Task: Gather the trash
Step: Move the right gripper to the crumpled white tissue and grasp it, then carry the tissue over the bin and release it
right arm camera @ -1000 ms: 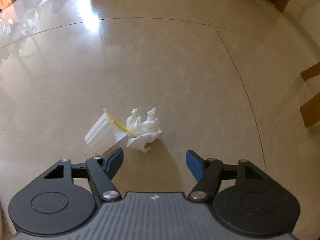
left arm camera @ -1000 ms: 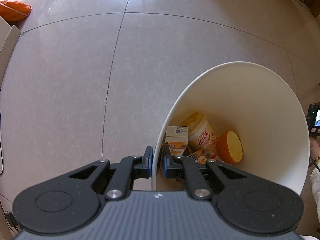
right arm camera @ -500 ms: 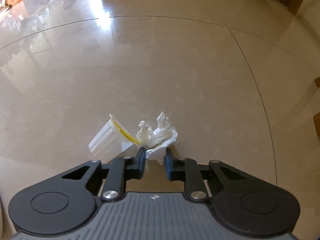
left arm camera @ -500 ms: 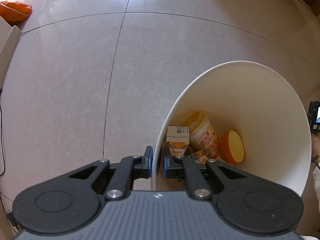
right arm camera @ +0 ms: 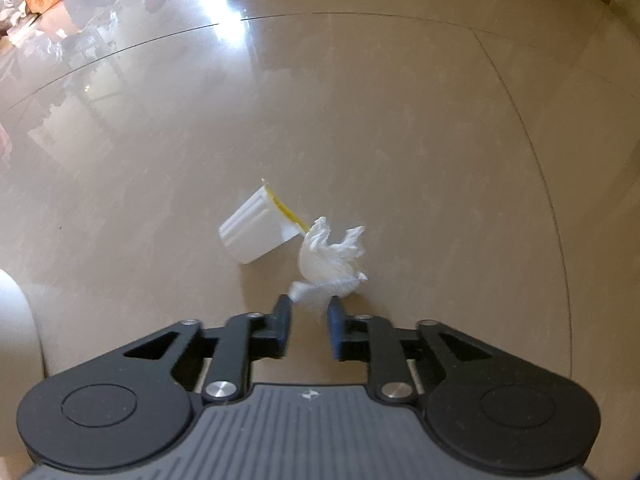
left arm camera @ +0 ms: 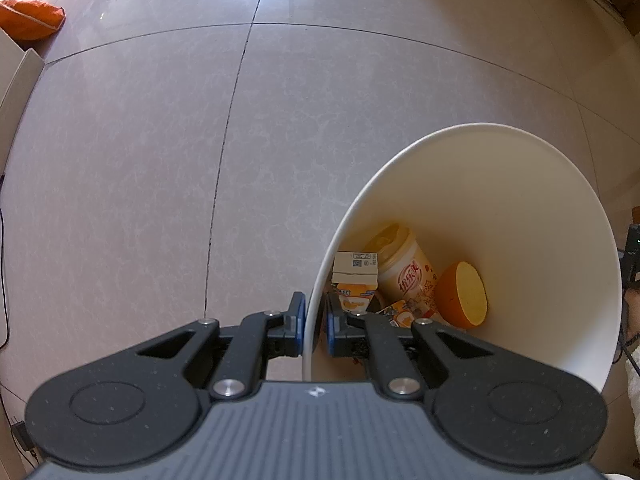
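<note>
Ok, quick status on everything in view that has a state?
left gripper: shut on the bin's rim
white bin: upright, partly filled
carton: in the bin
milk tea cup: in the bin, leaning
orange half: in the bin, cut face showing
right gripper: jaws opening, tissue's edge between the tips
crumpled tissue: pinched at its lower edge
white cup: on its side on the floor

Left gripper (left arm camera: pixel 313 325): lower centre of frame, pointing straight down, jaws clamped on a thin white wall.
Right gripper (right arm camera: pixel 308 318): lower centre, tilted steeply down, jaws opening (a crumpled white wad's tail sits between the tips).
</note>
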`<control>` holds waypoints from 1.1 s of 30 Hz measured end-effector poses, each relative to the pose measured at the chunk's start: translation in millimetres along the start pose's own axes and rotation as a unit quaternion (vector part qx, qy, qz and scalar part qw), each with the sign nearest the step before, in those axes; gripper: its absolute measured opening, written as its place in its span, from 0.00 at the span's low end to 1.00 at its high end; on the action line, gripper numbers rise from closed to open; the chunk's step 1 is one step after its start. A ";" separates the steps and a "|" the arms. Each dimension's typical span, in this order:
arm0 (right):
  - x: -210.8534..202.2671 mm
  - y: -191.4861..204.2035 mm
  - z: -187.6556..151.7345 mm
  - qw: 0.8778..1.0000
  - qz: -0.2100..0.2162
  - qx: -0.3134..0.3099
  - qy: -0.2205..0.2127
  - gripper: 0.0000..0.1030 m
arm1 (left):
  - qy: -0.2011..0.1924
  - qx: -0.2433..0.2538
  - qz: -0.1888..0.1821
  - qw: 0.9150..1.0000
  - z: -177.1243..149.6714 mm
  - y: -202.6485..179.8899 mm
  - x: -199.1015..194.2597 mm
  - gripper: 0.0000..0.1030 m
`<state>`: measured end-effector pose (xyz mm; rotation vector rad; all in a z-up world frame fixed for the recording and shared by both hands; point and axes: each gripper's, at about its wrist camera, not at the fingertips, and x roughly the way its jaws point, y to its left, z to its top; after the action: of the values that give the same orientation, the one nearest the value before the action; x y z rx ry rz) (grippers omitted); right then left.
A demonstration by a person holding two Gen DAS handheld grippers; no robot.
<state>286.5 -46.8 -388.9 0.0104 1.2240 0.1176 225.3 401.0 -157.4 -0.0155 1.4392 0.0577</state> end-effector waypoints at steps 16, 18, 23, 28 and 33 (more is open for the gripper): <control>32.1 -10.7 11.2 0.999 -0.047 0.008 -0.019 0.44 | 0.000 0.001 0.001 1.000 -0.2 -0.3 0.1 0.08; 30.7 -11.3 9.3 0.999 -0.040 0.011 -0.016 0.35 | 0.000 0.001 0.001 1.000 0.4 -0.2 0.1 0.08; 27.3 -16.9 9.4 0.999 -0.044 0.005 -0.006 0.31 | 0.000 0.002 0.001 1.000 0.6 -0.2 0.1 0.08; 16.3 -18.9 11.0 0.999 -0.044 0.011 0.004 0.31 | 0.001 0.003 0.001 1.000 0.2 -0.7 -0.2 0.08; -5.8 -24.3 8.9 0.998 -0.048 0.021 0.022 0.31 | 0.000 0.005 0.002 1.000 0.6 -1.2 -0.1 0.08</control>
<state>295.0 -70.9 -382.2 -0.0136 1.2682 0.0083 225.9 399.8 -157.3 -0.0047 1.4402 0.0544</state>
